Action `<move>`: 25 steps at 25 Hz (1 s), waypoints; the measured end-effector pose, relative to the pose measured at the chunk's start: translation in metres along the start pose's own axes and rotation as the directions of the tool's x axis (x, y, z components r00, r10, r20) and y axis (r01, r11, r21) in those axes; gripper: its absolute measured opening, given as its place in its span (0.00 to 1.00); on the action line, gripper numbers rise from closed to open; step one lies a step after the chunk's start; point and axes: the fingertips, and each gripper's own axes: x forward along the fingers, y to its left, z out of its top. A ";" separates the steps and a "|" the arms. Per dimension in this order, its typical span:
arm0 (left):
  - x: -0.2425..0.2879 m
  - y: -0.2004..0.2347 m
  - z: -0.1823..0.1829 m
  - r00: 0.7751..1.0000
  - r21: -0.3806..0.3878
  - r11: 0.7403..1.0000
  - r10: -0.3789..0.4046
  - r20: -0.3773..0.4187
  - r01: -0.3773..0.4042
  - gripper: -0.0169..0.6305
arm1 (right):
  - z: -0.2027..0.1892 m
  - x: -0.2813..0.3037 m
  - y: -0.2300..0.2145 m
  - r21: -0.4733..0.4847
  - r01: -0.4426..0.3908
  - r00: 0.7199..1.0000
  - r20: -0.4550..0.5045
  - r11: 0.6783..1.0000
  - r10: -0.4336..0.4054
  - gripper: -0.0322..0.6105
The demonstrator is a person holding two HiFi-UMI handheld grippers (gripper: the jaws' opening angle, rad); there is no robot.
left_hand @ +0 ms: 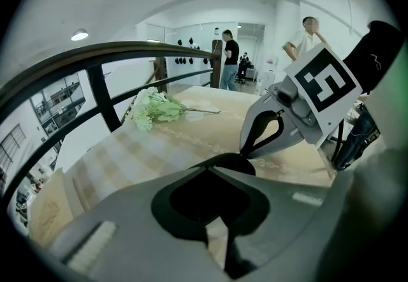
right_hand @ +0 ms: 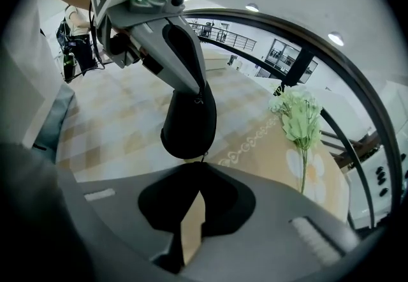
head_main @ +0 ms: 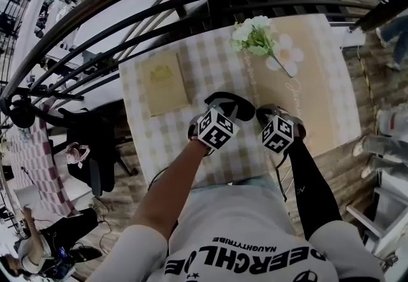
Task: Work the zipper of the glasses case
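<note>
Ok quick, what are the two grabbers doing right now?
Left gripper: closed on the glasses case.
Right gripper: closed, apparently on the zipper pull.

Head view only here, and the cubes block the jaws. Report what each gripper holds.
Observer: In its own view the left gripper has its jaws shut on one end of the black case.
Operator: Now the right one.
Observer: The right gripper is shut at the case's other end, where a thin pull runs from the case to its tips.
</note>
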 end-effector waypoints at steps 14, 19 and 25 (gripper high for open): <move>-0.001 0.000 -0.001 1.000 -0.027 1.000 -0.004 0.031 0.005 0.04 | -0.006 -0.008 0.019 0.016 -0.010 1.000 -0.014 1.000 0.011 0.10; -0.002 -0.001 -0.002 0.999 -0.030 0.999 -0.009 0.037 0.011 0.04 | -0.006 -0.010 0.025 0.013 -0.010 1.000 -0.017 1.000 0.010 0.10; -0.001 -0.001 0.000 0.999 -0.036 0.999 -0.012 0.047 0.014 0.04 | -0.005 -0.011 0.036 0.009 -0.022 0.999 -0.023 1.000 0.022 0.10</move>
